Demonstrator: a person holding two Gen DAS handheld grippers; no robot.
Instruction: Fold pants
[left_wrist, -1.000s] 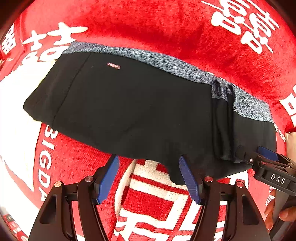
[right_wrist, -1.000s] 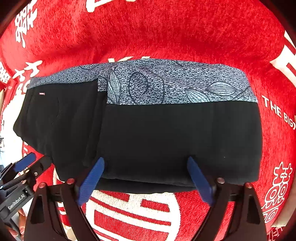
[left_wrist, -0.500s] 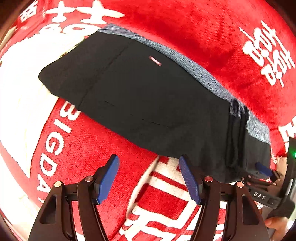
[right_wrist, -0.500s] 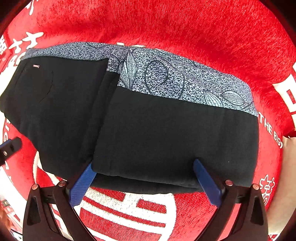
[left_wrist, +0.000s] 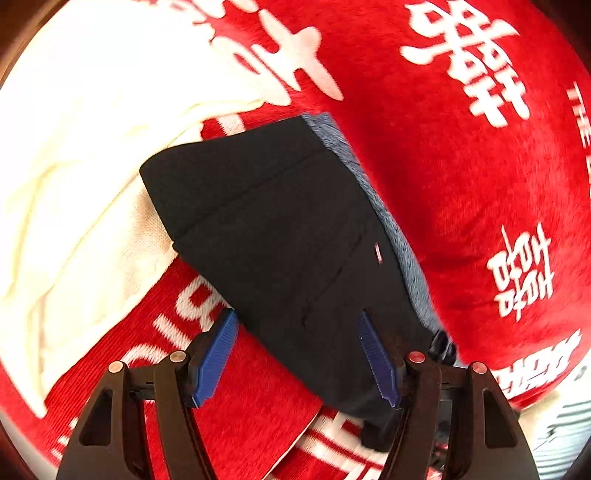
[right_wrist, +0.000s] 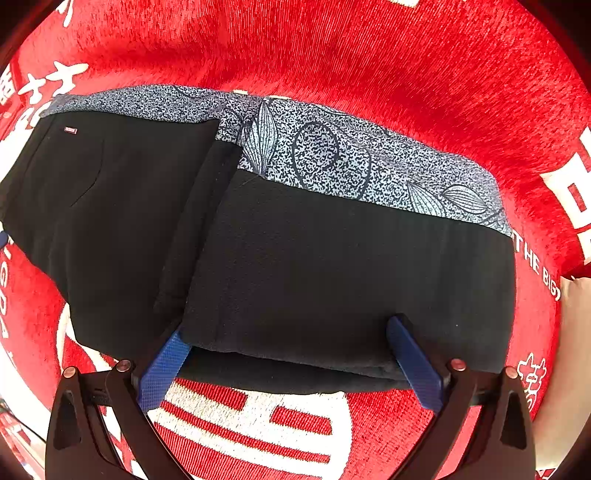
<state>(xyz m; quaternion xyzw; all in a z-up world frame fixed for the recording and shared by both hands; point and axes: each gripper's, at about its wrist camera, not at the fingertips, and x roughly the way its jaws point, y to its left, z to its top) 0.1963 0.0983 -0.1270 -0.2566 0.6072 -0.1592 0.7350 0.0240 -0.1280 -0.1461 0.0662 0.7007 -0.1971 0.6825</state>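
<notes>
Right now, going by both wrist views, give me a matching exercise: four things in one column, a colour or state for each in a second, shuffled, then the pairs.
Things:
1. pants
2. patterned side strip
3. blanket
4. right gripper

Colour or state:
A. red with white lettering
B. open, fingers at the near edge of the folded layer
C. black, partly folded over itself
D. grey speckled with leaf outlines

Pairs: 1-C, 2-D, 3-A, 4-B

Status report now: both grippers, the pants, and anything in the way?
Left gripper open, right gripper open, holding nothing. Pants partly folded on red blanket. Cream cloth beside pants, touching their far end.
</notes>
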